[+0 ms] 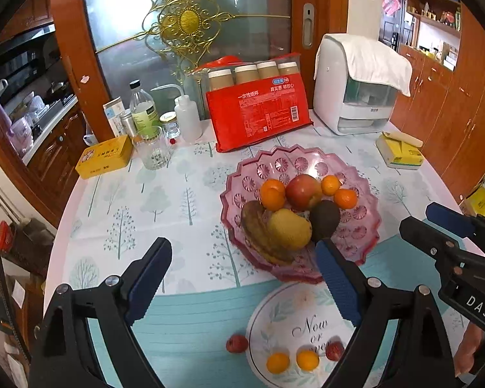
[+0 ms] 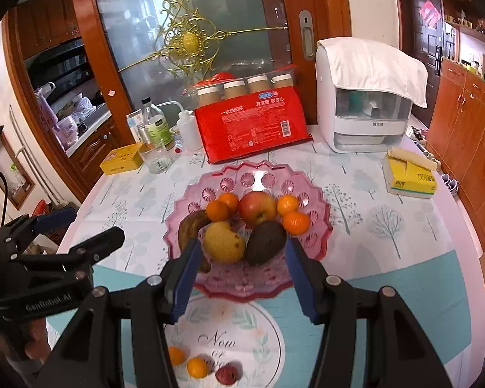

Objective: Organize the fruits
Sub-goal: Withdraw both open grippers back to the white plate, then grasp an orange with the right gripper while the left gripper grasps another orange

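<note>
While both claws hang apart and empty above the worktop (image 1: 184,333), loose fruit — two small oranges (image 1: 278,362), two red fruits (image 1: 236,343) — lies near, beneath left claw (image 1: 242,278) and right claw (image 2: 240,278), pink bowl (image 2: 310,194) farther.

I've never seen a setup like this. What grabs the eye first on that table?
A scalloped pink glass bowl sits mid-table, piled with an apple, tangerines, a pear, an avocado and a browned banana. Behind it leans a red pack of paper cups. Nearer, two small oranges and two red fruits lie loose around a round placemat.
</note>
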The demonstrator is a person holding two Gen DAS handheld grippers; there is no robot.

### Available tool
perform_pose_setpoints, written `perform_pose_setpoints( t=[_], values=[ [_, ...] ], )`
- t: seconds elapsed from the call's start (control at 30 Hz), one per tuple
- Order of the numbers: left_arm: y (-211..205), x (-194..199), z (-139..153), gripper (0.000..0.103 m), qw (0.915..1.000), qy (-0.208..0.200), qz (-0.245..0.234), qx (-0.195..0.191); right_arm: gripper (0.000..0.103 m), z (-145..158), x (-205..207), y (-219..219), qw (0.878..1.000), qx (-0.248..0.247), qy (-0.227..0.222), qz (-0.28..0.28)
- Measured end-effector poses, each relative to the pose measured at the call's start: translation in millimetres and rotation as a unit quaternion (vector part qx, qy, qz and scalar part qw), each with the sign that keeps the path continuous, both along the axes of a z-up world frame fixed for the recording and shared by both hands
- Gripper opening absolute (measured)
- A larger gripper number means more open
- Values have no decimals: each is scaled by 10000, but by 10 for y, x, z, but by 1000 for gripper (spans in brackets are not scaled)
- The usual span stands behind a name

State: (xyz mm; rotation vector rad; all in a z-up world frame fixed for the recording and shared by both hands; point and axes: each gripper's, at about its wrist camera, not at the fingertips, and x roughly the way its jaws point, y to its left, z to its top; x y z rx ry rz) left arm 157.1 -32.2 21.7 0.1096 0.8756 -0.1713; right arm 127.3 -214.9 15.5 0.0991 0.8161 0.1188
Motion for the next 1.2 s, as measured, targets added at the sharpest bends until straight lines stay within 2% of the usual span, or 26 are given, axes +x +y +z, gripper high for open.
perform_pose_setpoints(
  t=[0.3, 0.67, 0.77, 0.9, 1.03, 1.2],
  values=[
    [122, -368, -216, 90, 9999, 137, 25, -76, 55, -199, -369, 85, 9995, -92, 71, 305],
    [116, -712, -834, 90, 9981, 572, -220, 56, 54, -826, -698, 345, 9951, -300, 397, 851],
    [140, -777, -998, 89, 9969, 724, -312, 55, 51, -1017, -778, 422, 9922, -419, 455, 1082],
    [150, -842, -1212, 80, 9939, 989, -480, 103, 49, -1209, -845, 537, 9869, -472, 560, 1439],
    [206, -858, -1336, 72, 9922, 1172, -428, 75, 45, -1348, -912, 714, 9789, -711, 593, 1820],
    [327, -848, -1408, 71, 9915, 1273, -253, 4, 39, -1494, -900, 895, 9683, -1080, 677, 2148]
  ],
)
